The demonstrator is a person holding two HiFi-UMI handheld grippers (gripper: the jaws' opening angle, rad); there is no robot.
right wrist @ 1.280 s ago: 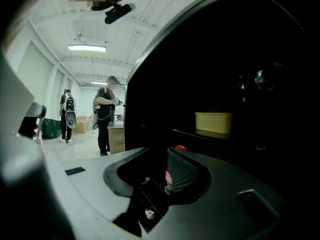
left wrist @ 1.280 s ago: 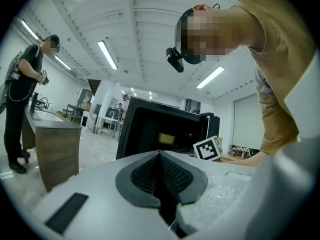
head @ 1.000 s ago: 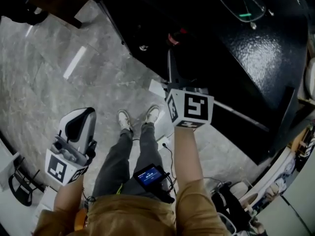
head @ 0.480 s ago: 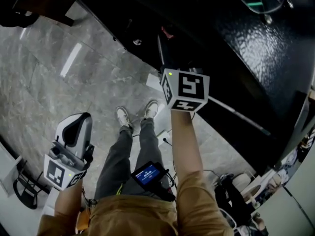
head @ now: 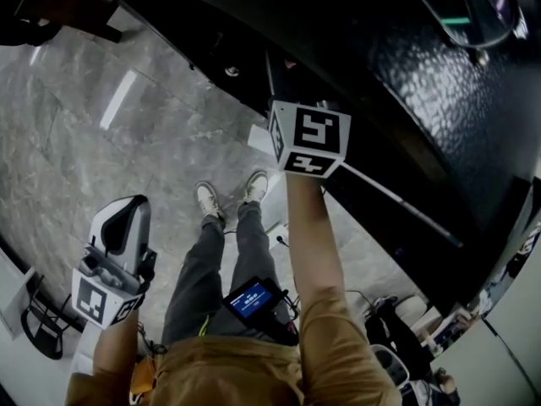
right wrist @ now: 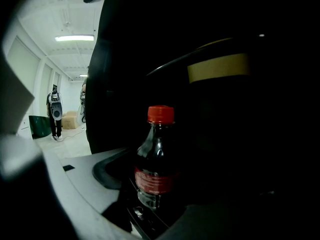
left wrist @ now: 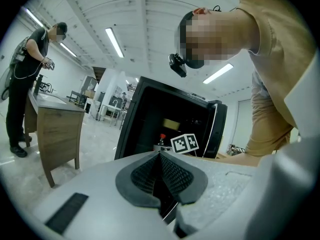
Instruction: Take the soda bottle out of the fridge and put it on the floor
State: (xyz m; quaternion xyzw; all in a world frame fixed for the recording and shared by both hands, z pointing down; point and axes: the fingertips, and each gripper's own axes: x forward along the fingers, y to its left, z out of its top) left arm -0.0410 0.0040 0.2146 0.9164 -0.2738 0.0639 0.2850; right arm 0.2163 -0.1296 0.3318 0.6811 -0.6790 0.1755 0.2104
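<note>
Inside the open black fridge (left wrist: 134, 129), one soda bottle (right wrist: 156, 164) with one red cap (right wrist: 160, 114) stands upright on a dark shelf, directly between the jaws of the right claw (head: 308, 138). Those jaws are spread wide enough to take the bottle's body, and nothing shows them pressing on it (the right-hand jaw is lost in the fridge's shadow). The step in hand therefore looks like the reach and line-up before the grasp, so the task seems barely begun. The next move probably calls for closing squarely on the labelled waist, then lifting a little and drawing straight back so the bottle clears the shelf and door without tipping. The left claw (left wrist: 160, 159) hangs low at the person's side over the grey marbled floor (head: 127, 159), its jaws pressed together on nothing. By count there are one bottle, one fridge and two claws. One person stands at a wooden bench (left wrist: 57, 129), and another figure (right wrist: 54, 115) is far off.
</note>
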